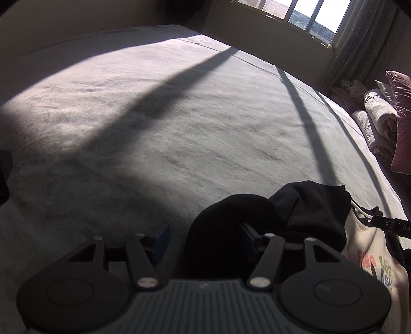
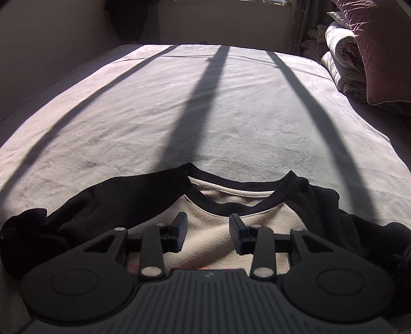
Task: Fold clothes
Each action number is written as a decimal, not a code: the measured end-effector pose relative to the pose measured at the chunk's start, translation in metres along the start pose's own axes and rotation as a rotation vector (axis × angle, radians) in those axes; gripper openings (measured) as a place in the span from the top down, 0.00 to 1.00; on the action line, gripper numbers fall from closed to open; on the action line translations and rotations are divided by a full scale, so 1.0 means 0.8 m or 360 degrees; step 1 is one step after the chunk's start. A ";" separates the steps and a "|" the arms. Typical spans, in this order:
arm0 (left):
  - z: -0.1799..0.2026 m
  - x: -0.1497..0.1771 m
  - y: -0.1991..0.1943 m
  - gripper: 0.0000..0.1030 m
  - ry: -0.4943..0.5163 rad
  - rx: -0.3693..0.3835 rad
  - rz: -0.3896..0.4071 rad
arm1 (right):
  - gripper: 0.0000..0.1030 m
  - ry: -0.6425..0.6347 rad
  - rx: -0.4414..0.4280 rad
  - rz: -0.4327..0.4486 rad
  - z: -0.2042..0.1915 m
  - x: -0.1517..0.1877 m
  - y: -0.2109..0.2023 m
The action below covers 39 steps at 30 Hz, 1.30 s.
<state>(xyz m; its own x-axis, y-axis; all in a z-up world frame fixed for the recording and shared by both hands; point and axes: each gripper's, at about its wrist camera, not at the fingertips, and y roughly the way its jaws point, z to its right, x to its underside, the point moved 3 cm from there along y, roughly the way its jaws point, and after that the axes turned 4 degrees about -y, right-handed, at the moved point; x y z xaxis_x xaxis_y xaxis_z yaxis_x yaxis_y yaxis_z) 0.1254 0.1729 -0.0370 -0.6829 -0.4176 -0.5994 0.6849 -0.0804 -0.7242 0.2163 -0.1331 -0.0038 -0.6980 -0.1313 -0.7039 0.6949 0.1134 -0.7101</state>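
The shirt (image 2: 218,231), cream in the body with black sleeves and a black neckband, is lying face up near the front edge of the bed (image 2: 205,115), its collar pointing toward the far end. Sunlight is falling across the grey bedcover, and long dark bars of shadow are crossing it.

The right gripper (image 2: 208,235) is hovering low over the cream chest just below the neckline. Its fingers (image 2: 179,235) are standing partly apart, with only flat fabric showing beneath the gap; nothing is being pinched.

The left gripper (image 1: 205,241) is sitting at the shirt's left side, where the black sleeve (image 1: 231,226) is bunching up in a soft hump. Its fingers (image 1: 161,241) are standing spread, and the sleeve is bulging up between them, covering most of the right one. I cannot tell whether that finger is touching the cloth, but the left one is standing clear of it. Beside the sleeve, the cream body with coloured lettering (image 1: 380,267) is showing at the right.

A pile of pillows (image 2: 372,51) and rolled bedding is leaning at the bed's far right corner, near the window (image 1: 303,12).
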 end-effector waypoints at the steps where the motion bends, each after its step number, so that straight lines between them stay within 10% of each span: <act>1: -0.001 0.000 0.000 0.43 -0.0010 0.0016 -0.0015 | 0.60 -0.0001 -0.0015 0.0003 -0.001 -0.007 0.008; 14: -0.008 -0.006 0.007 0.80 0.0020 0.0090 -0.0104 | 0.53 -0.0046 -0.0207 0.0052 -0.003 -0.025 0.096; 21: -0.015 -0.024 -0.005 0.83 -0.0015 0.0010 0.0017 | 0.81 -0.0314 -0.0161 0.0129 -0.031 -0.023 0.094; 39: -0.027 -0.066 0.002 0.83 0.0115 -0.0329 0.0336 | 0.83 -0.0337 -0.0049 0.0331 -0.088 -0.070 0.112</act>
<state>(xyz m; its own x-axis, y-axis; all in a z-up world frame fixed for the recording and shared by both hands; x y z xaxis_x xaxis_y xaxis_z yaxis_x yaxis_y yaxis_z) 0.1573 0.2147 -0.0139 -0.5524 -0.3394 -0.7613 0.7523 0.1902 -0.6307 0.3058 -0.0460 -0.0288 -0.4876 -0.3042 -0.8184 0.8112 0.1888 -0.5535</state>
